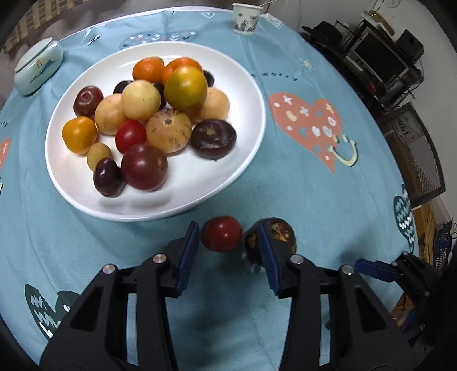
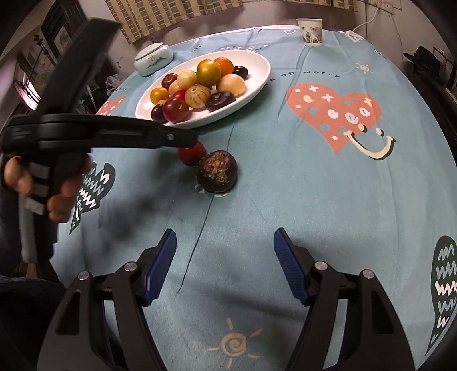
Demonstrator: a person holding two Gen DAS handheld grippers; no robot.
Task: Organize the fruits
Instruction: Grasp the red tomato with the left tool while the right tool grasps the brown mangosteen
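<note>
A white oval plate (image 1: 240, 159) (image 2: 257, 85) holds a heap of several fruits: oranges, yellow, red and dark purple ones. A red tomato-like fruit (image 1: 222, 233) (image 2: 190, 152) lies on the blue tablecloth in front of the plate. My left gripper (image 1: 228, 237) is open, with the red fruit between its fingertips; its left pad is close to it and I cannot tell if it touches. A dark mangosteen (image 1: 278, 237) (image 2: 216, 171) sits just right of it, partly behind the right finger. My right gripper (image 2: 225, 245) is open and empty, well short of the mangosteen.
A paper cup (image 1: 246, 18) (image 2: 310, 31) stands at the table's far edge. A pale lidded ceramic jar (image 1: 37, 67) (image 2: 152, 58) sits at the far left of the plate. Shelves with equipment and a chair stand beyond the table's right edge.
</note>
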